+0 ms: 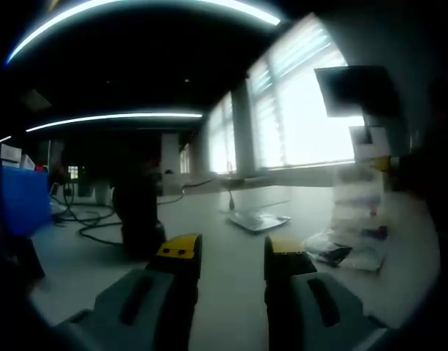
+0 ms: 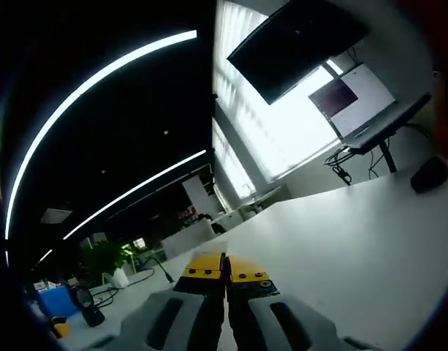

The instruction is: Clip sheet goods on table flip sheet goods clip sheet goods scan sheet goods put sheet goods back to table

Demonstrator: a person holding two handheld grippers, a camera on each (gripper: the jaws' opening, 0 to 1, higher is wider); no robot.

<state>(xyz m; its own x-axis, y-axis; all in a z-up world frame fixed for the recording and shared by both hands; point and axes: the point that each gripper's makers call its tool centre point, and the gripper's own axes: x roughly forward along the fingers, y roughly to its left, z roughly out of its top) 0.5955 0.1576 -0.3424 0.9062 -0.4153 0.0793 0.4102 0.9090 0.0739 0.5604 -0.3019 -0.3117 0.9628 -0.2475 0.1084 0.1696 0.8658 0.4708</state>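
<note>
We hold left gripper [image 1: 231, 256] jaws open, empty | right gripper [image 2: 225, 267] jaws closed, maybe pinching something thin | next: aim low at sheet goods [image 1: 259, 219] far on counter [image 1: 231, 241].

Left tool [image 1: 232, 256] jaws apart above white table [image 1: 231, 245], clear packaged sheet goods [image 1: 355, 219] at right

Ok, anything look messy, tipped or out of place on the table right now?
Nothing looks spilled or tipped. In the left gripper view, a flat packet lies on the white table, with clear bags of goods bunched loosely at its right. The left gripper is open, holding nothing; the right gripper is shut.
</note>
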